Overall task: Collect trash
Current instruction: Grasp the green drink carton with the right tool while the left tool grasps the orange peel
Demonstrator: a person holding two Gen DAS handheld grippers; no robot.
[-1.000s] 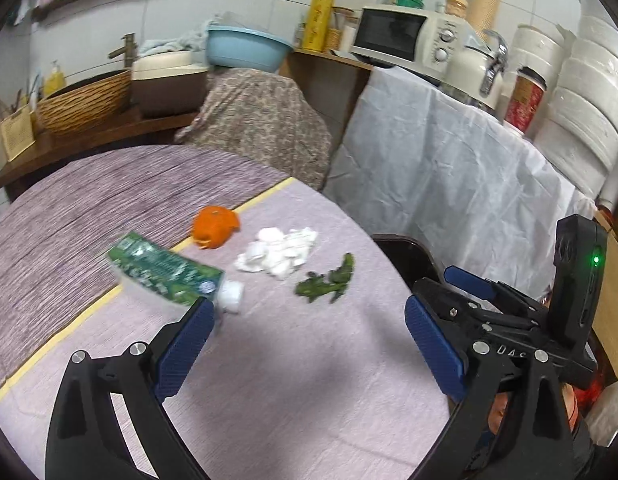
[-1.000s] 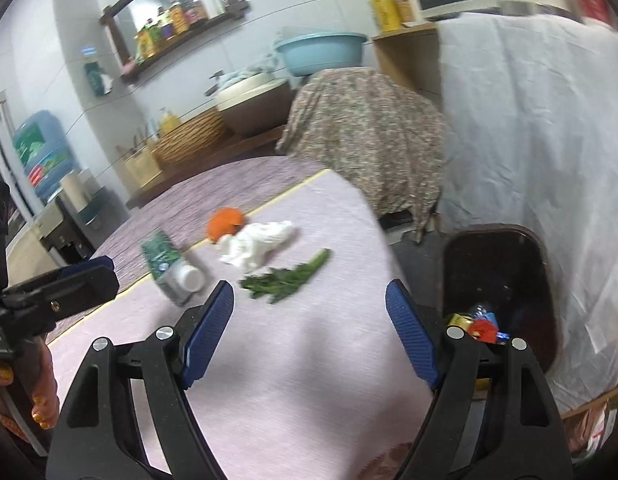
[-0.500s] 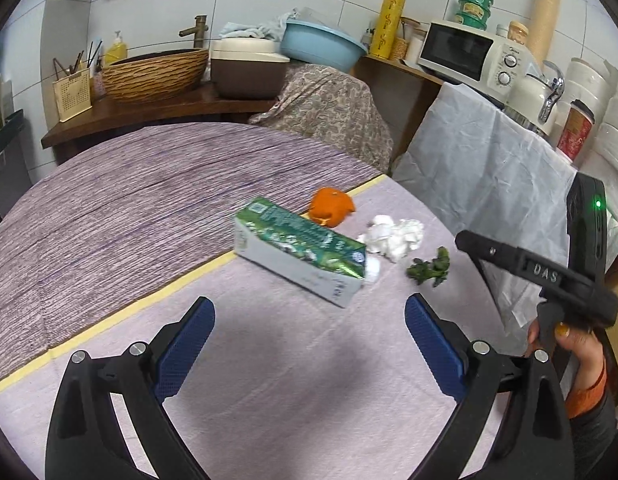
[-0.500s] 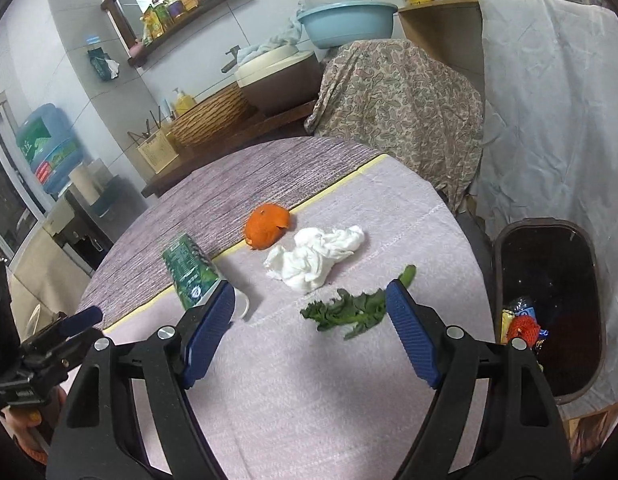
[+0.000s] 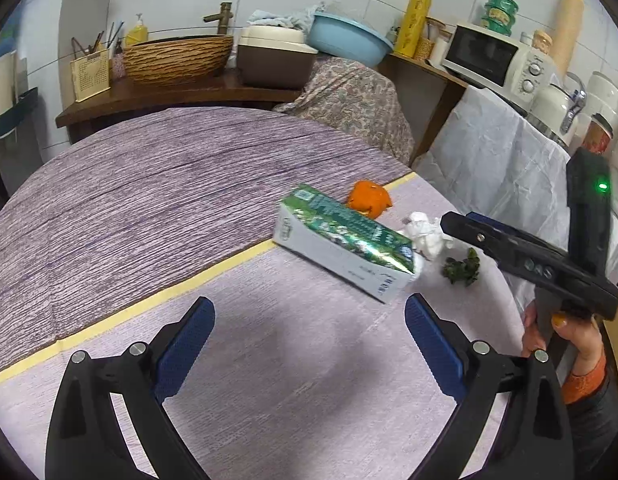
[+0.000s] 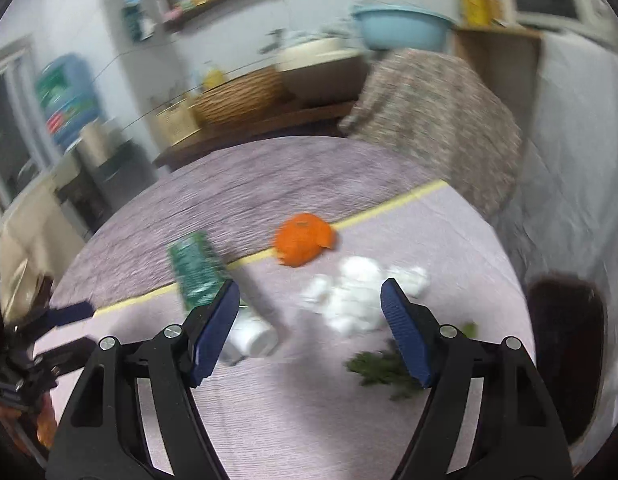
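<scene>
Clearly at the approach step, nothing picked up yet.

From the left wrist view: left gripper (image 5: 309,330) spread wide and empty, hovering over the table (image 5: 149,200), aimed toward the green carton (image 5: 343,242) lying on its side just ahead. Behind the carton, orange peel (image 5: 369,202); beside its far end, white tissue (image 5: 427,236) and some green leaves (image 5: 463,268). At the right, the right gripper (image 5: 521,256) seen from the side, so hard to say here how its jaws stand.

From the right wrist view: blurred, probably from motion. Right gripper (image 6: 311,332) spread as well, holding nothing, with the tissue (image 6: 353,296) between and just beyond its fingertips. Peel (image 6: 303,242) further off, carton (image 6: 197,274) to the left, leaves (image 6: 381,366) partly hidden behind the right finger. Dark bin (image 6: 565,344) beside the table at the right edge, its inside not readable.

Next move, probably: lowering over the tissue, closing softly, carrying to the bin. White round end (image 6: 251,336) near the carton, perhaps a cap or a cup; not possible to tell.
</scene>
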